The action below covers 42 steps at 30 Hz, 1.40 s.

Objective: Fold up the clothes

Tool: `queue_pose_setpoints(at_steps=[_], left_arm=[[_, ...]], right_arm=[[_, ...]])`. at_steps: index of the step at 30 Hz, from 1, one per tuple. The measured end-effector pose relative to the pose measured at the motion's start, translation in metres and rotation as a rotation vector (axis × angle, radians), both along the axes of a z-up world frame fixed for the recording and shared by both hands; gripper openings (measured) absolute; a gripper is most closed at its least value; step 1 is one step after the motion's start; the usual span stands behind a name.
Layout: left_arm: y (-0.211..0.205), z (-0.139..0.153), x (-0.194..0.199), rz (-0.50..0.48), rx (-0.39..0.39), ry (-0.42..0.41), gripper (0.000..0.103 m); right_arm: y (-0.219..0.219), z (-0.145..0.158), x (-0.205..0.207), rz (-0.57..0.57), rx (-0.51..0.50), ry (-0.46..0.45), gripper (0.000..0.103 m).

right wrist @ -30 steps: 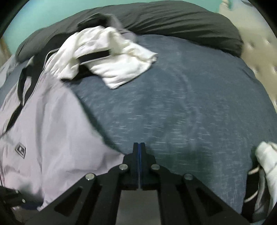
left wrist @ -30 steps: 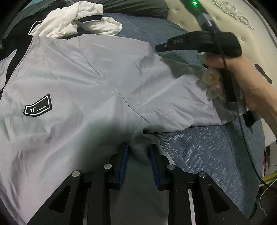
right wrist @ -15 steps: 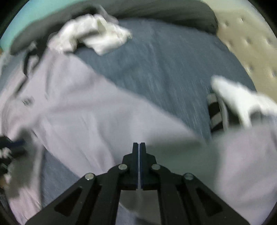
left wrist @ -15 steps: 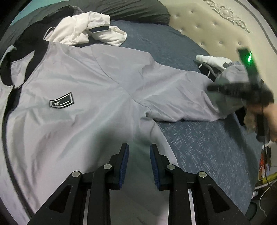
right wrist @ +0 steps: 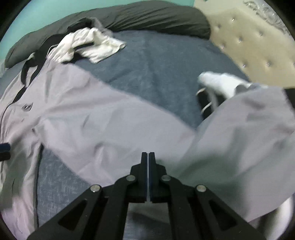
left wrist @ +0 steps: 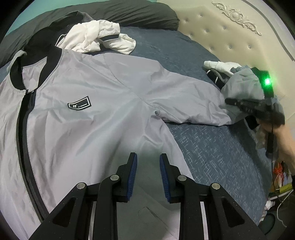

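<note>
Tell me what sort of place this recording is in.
Most likely a bedroom at home. The grey jacket is spread on a bed with a blue cover, a cream tufted headboard rises behind it, and a dark pillow lies along the far edge.

The grey jacket is showing as thin, smooth woven cloth with a faint sheen, creasing softly; its collar is looking like matt black ribbed knit, and its chest patch like black rubbery material edged in white. The bed cover is appearing as matt blue cloth with a rough, flecked weave. The white garment is lying as soft matt cotton-like fabric. The headboard is gleaming as cream tufted padding. The left hand-held gripper is showing matt black plastic, shiny metal pins and ribbed blue pads.
</note>
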<state>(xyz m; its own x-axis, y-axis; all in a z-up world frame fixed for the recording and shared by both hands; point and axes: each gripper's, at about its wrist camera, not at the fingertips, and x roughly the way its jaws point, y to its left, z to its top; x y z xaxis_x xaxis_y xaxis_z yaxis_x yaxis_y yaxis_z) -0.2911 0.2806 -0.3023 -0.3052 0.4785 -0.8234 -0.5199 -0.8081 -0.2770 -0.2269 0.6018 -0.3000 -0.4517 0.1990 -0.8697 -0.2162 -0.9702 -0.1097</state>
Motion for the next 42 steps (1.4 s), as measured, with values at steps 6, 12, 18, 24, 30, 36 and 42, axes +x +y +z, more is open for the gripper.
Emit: queue_pose_setpoints(at_steps=[6, 12, 18, 24, 30, 36, 42], left_arm=[[-0.017, 0.006, 0.007, 0.013, 0.001, 0.007, 0.027], [-0.030, 0.008, 0.009, 0.028, -0.005, 0.010, 0.027], [-0.041, 0.015, 0.014, 0.039, -0.003, 0.012, 0.027], [-0.074, 0.025, 0.022, 0.083, 0.000, 0.018, 0.027], [-0.141, 0.037, 0.039, 0.180, -0.010, 0.019, 0.033], [-0.231, 0.041, 0.057, 0.322, -0.029, 0.005, 0.035], [-0.321, 0.037, 0.081, 0.470, -0.026, -0.024, 0.041]], right_arm=[[0.021, -0.022, 0.020, -0.098, 0.045, -0.030, 0.000], [0.024, -0.006, 0.042, -0.142, -0.007, 0.092, 0.000], [-0.001, -0.018, 0.037, -0.079, -0.029, 0.075, 0.000], [-0.005, -0.004, 0.053, -0.141, -0.045, 0.161, 0.000], [-0.052, 0.028, 0.056, -0.070, -0.120, 0.281, 0.000], [-0.115, 0.037, 0.044, -0.008, -0.264, 0.351, 0.000], [-0.178, 0.038, 0.041, 0.042, -0.397, 0.383, 0.001]])
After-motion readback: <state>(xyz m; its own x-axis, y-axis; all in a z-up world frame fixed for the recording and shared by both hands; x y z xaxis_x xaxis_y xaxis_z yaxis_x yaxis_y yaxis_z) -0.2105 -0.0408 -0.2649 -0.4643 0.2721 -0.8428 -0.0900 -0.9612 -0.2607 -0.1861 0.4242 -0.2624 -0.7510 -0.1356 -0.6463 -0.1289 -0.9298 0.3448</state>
